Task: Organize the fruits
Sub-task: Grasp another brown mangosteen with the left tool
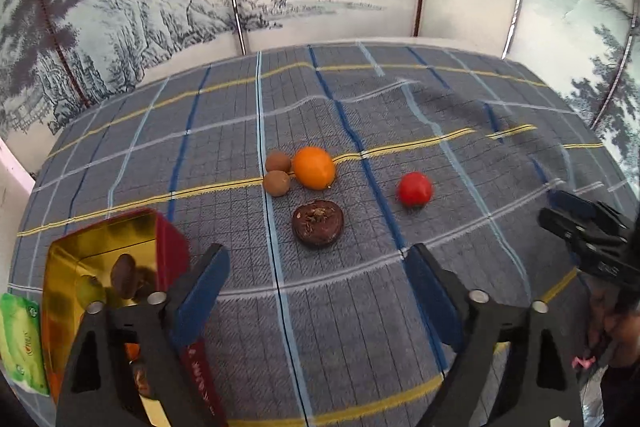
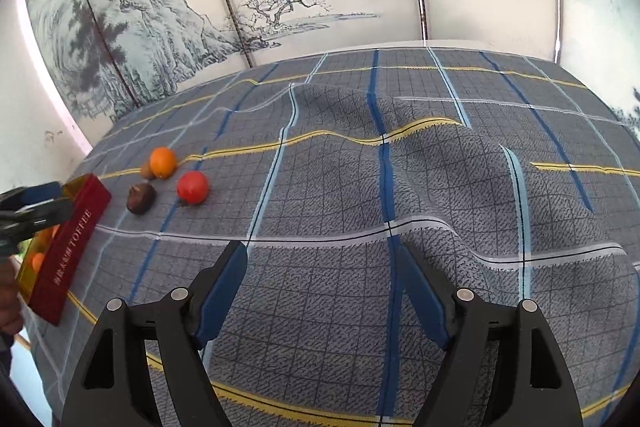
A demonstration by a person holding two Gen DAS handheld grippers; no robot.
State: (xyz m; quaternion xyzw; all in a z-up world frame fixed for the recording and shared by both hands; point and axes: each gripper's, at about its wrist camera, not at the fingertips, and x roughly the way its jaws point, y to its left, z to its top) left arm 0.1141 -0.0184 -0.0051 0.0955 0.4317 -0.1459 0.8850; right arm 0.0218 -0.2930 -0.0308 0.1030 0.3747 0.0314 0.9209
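Plaid grey-blue cloth [image 1: 360, 307], rumpled, painted screen [image 1: 160, 7] behind. Lower left I see red tin [image 1: 120, 251] with fruit inside; centre frame two brown fruits [image 1: 277, 173], orange [image 1: 314, 167], dark fruit [image 1: 318, 223], tomato [image 1: 415, 189]. My left gripper [image 1: 320, 263] and right gripper [image 2: 320, 263] both gape wide, empty.

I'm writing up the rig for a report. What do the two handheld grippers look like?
Both match: the left gripper and right gripper have black plastic triangular-cutout finger frames, silver round pivot pins and flat dark-blue pads. No cables show. The holder's hands are barely visible at the picture edges.
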